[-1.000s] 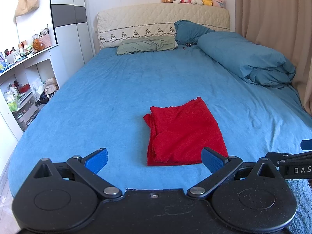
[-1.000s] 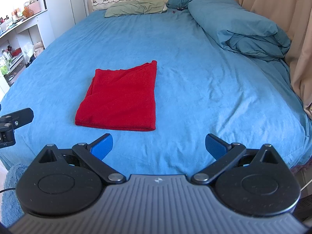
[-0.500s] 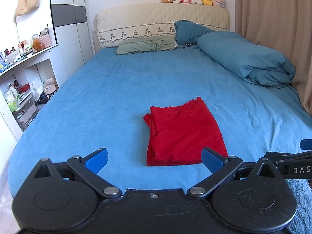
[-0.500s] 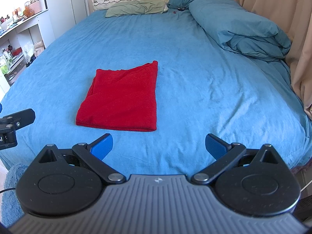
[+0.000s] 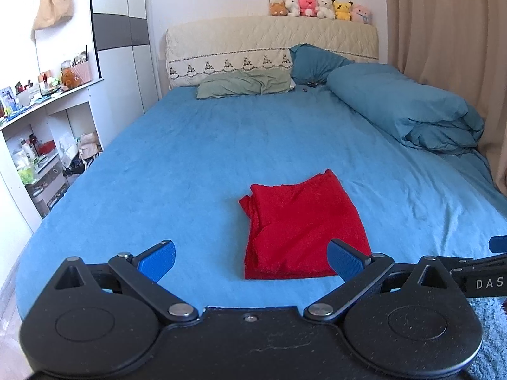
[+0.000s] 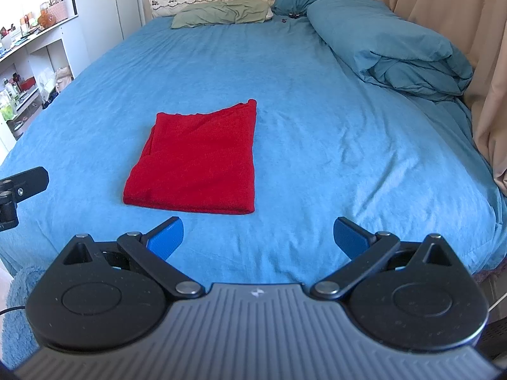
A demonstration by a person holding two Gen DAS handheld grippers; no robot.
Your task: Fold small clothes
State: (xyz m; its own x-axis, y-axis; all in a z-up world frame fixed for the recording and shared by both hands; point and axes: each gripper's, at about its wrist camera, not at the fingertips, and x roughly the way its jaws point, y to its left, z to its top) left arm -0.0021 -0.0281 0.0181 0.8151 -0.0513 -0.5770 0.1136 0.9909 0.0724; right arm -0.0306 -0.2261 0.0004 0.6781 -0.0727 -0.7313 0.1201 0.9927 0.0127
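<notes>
Red cloth (image 5: 301, 228): 1 piece, folded to a rough rectangle, flat on the bed (image 5: 221, 145), lower centre of both frames, layered edges showing at its left side.
Left tongs (image 5: 252, 261): bottom of frame, spread wide, holding nothing, near the cloth's front edge without touching it.
Right tongs (image 6: 258, 237): bottom of frame, spread wide, holding nothing, apart from the cloth.
Duvet (image 6: 396, 41): bundled, upper right.
Pillows: 2, top centre.
Plush toys (image 5: 318, 8): 6, on the headboard.
</notes>
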